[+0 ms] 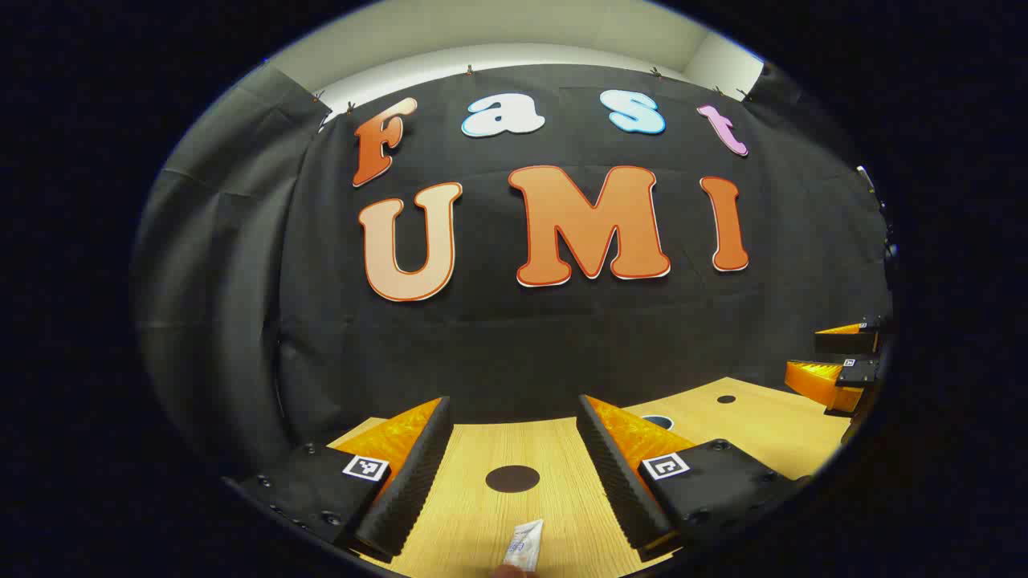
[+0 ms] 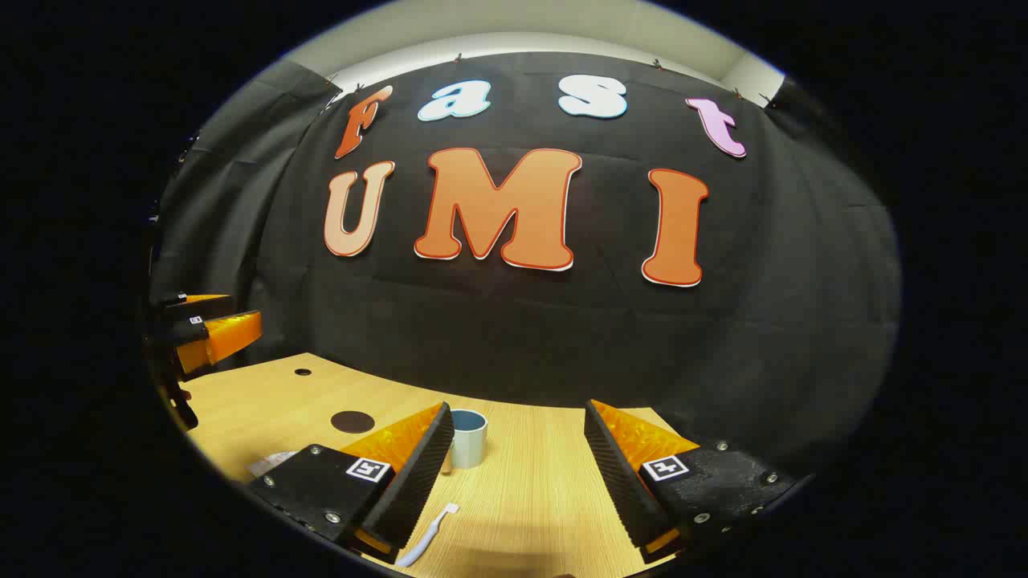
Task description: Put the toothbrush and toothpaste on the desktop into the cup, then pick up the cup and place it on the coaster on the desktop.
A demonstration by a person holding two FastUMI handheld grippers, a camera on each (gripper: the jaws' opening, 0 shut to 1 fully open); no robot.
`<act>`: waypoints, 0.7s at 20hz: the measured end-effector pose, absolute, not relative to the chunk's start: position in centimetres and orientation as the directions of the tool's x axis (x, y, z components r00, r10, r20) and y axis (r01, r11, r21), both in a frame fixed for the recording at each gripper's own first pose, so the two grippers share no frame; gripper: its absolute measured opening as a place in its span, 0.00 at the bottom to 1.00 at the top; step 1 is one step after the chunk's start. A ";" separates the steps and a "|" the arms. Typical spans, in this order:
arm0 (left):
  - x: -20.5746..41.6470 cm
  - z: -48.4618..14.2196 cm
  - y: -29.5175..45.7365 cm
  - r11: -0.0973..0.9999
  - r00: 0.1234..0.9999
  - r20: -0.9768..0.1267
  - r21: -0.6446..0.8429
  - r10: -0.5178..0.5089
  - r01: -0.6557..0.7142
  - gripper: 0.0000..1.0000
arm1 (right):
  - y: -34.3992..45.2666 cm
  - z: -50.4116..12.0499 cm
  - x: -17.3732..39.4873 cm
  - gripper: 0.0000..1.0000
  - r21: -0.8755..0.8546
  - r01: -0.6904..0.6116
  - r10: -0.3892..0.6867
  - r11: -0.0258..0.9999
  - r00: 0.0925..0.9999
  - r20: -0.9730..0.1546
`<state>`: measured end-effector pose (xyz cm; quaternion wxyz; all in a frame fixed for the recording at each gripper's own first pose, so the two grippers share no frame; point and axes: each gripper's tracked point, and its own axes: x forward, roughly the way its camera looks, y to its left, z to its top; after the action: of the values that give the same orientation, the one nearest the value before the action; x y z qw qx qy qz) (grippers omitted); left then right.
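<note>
The toothpaste [image 1: 524,546] lies flat on the desktop [image 1: 554,449] below the wide-spread left gripper [image 1: 514,474], before the coaster [image 1: 511,478]. The toothbrush [image 2: 427,534] lies by the right gripper [image 2: 518,474], likewise wide and empty, apparently lined up for a grab; the cup [image 2: 468,438] stands beyond.

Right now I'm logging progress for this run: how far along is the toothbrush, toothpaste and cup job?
Nothing looks done yet. The toothpaste lies on the desktop before the open left gripper, short of the dark coaster. The toothbrush lies flat by the open right gripper, and the cup stands off the coaster. Nothing is in hand. Both items, then the cup move, remain.
</note>
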<state>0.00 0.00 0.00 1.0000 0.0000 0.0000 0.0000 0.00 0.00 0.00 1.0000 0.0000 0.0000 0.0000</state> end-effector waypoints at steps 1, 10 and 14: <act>0.1 -0.1 0.2 1.000 1.000 0.000 -0.004 0.002 -0.002 0.99 | 0.4 -0.3 0.0 0.98 -0.003 -0.006 0.006 1.000 1.000 -0.008; 0.6 -1.8 0.9 1.000 0.999 -0.033 -0.022 0.008 -0.009 0.99 | 2.3 -1.3 0.4 0.98 0.017 -0.059 0.060 0.998 0.997 -0.046; 0.9 -2.2 1.1 1.000 0.999 -0.050 -0.012 0.011 -0.012 1.00 | 2.4 -1.8 0.6 0.98 0.026 -0.067 0.068 0.997 0.995 -0.068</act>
<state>0.87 1.07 -2.23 0.9997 -0.0063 0.0249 0.0057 0.64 2.42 -1.82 0.9988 0.0119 0.0344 0.0338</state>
